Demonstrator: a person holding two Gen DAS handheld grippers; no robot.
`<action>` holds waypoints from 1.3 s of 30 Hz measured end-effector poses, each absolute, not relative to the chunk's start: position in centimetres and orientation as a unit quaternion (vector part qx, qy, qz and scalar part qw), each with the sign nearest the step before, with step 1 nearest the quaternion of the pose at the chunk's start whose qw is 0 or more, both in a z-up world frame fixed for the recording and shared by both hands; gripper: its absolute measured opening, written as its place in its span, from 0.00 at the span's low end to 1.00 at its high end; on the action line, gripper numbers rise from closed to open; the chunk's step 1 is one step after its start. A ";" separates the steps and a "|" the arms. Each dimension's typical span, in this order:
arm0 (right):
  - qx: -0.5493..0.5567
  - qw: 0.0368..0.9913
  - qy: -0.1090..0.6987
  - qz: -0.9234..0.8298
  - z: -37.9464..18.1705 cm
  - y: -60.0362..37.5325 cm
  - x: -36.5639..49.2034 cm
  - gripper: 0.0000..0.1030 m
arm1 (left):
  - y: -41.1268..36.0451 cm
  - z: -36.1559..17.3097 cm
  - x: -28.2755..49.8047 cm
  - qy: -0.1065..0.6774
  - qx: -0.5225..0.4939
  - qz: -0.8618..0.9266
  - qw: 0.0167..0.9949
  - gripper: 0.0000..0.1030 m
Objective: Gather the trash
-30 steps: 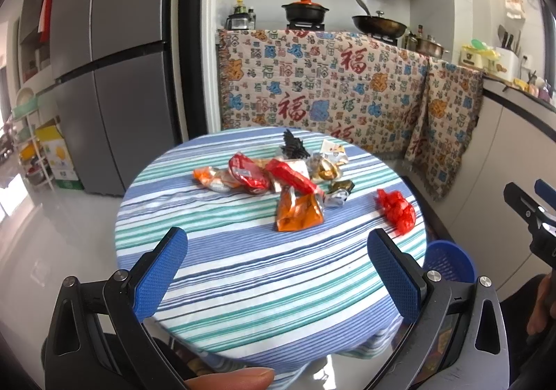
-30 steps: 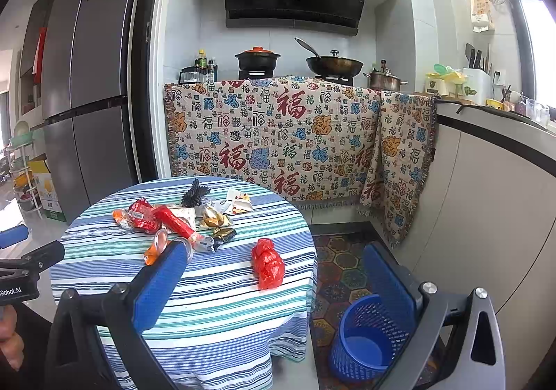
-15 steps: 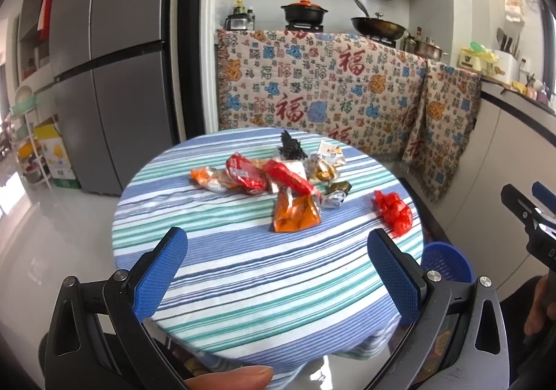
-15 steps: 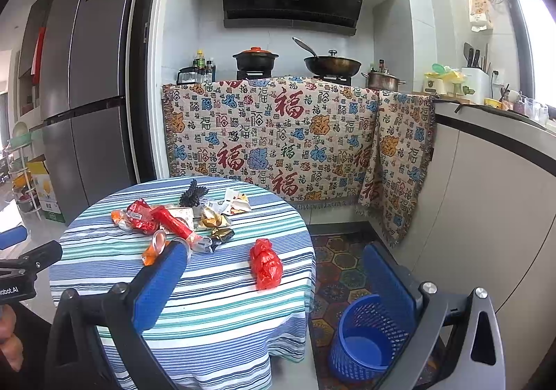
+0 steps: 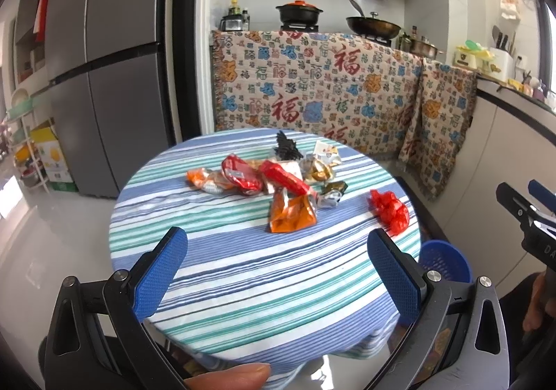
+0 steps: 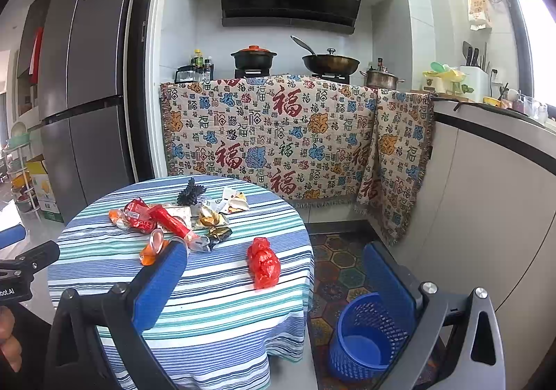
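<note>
Little had changed over the preceding second: the round table [image 5: 243, 272] in its striped cloth sat slightly lower and left in the left wrist view than before, and the right wrist view had barely shifted. The trash lay where it had been.

The left gripper [image 5: 278, 265] hovered level above the near edge of the table, its blue-padded fingers spread wide with nothing between them; a fingertip of the person's hand showed at the bottom of that view. The right gripper [image 6: 274, 279] was held off the table's right side, fingers likewise wide apart and empty, pointing toward the kitchen counter.

The pile of wrappers [image 5: 264, 174] lay heaped at the middle of the table, an orange packet [image 5: 292, 213] on its near side. A crumpled red plastic bag [image 5: 389, 211] lay apart from the pile, near the table's right edge.

The right wrist view showed the blue mesh bin [image 6: 365, 334] whole, standing on the patterned floor just beside the table with nothing visible inside; the left wrist view caught only its rim behind the right finger. Each camera caught the other gripper at the margin of its frame, too cropped to show its fingers.
</note>
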State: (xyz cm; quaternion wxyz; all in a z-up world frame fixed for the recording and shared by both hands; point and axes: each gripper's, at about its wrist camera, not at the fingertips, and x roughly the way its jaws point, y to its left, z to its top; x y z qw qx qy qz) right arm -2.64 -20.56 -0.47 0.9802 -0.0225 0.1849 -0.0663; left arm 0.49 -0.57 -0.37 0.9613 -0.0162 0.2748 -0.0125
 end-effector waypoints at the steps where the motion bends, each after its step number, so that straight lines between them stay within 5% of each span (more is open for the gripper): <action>1: -0.022 0.980 0.185 -0.067 -0.5 -20.6 -2.7 1.00 | -0.6 -0.4 0.5 0.275 -0.014 -0.012 0.961 1.00; 39: -0.020 0.977 0.199 -0.072 -1.2 -21.0 -1.9 1.00 | -0.6 -1.4 1.4 0.286 -0.012 -0.023 0.958 1.00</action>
